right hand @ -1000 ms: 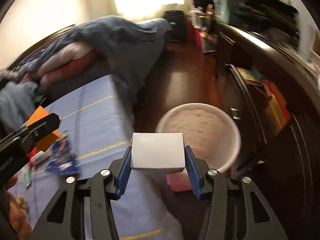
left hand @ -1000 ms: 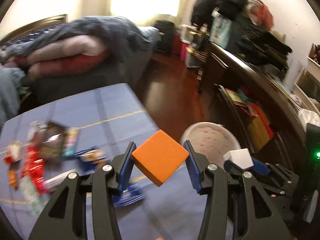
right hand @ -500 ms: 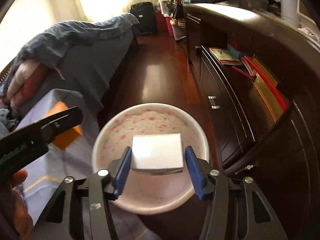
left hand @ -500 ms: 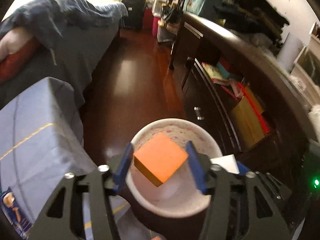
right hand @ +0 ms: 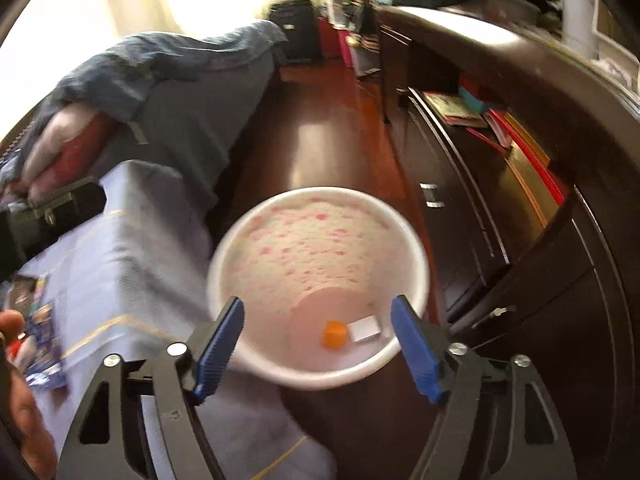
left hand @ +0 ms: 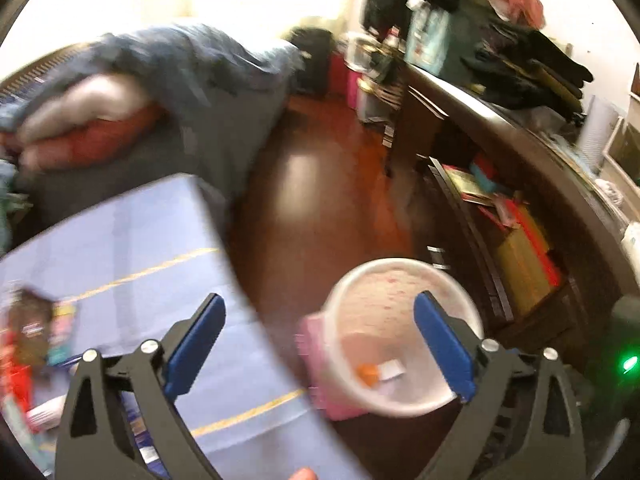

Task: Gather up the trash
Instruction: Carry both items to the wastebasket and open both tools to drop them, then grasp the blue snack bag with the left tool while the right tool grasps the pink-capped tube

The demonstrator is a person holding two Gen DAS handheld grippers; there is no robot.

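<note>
A white bin with pink specks (right hand: 320, 248) stands on the dark floor beside the blue-clothed table (right hand: 120, 264). An orange block (right hand: 335, 334) and a white block (right hand: 364, 329) lie side by side at its bottom. Both show in the left wrist view too, the orange block (left hand: 367, 372) and the white block (left hand: 390, 370) inside the bin (left hand: 400, 300). My right gripper (right hand: 316, 340) is open and empty above the bin. My left gripper (left hand: 320, 344) is open and empty, over the table edge and the bin. Several wrappers (left hand: 36, 340) lie on the table at the left.
A dark dresser with books on its shelf (right hand: 500, 152) runs along the right. A bed with piled blankets (left hand: 160, 88) is behind the table. A pink object (left hand: 316, 360) sits against the bin's left side. Blue packets (right hand: 44, 344) lie on the table.
Both grippers have opened and let go of their blocks, which now lie in the bin. The left gripper has swung back to the left, toward the table.
</note>
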